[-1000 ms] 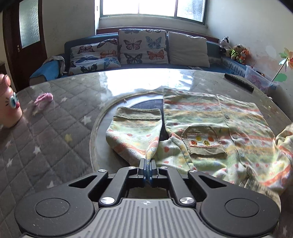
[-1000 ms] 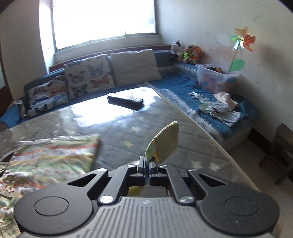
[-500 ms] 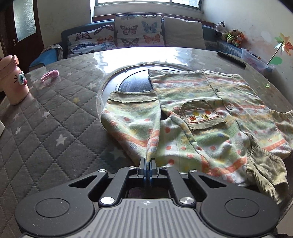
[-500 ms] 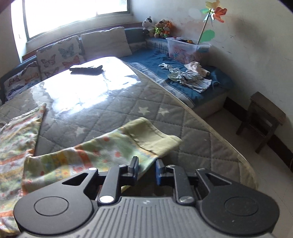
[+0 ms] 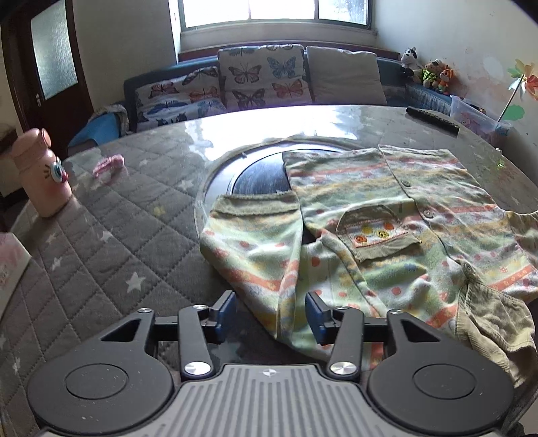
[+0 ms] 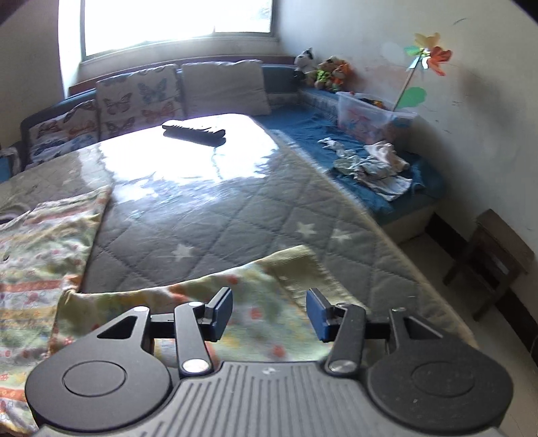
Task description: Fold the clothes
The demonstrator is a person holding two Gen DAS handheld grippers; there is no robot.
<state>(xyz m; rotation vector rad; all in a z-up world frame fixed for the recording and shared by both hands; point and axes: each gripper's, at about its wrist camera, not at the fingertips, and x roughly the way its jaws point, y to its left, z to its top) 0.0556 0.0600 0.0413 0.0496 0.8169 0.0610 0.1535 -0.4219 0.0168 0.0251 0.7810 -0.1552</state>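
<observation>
Fingers (image 5: 224, 316) opening over shirt (image 5: 386, 235)

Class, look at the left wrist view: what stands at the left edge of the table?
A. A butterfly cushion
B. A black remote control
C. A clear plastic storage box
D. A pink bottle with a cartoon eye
D: the pink bottle with a cartoon eye stands upright on the quilted table cover at the left edge, apart from the patterned shirt.

Daylight pours through the window (image 6: 178, 16), throwing hard glare across the bench (image 6: 188, 161). Fisheye edges bend and darken; the right view is slightly blurred.
</observation>
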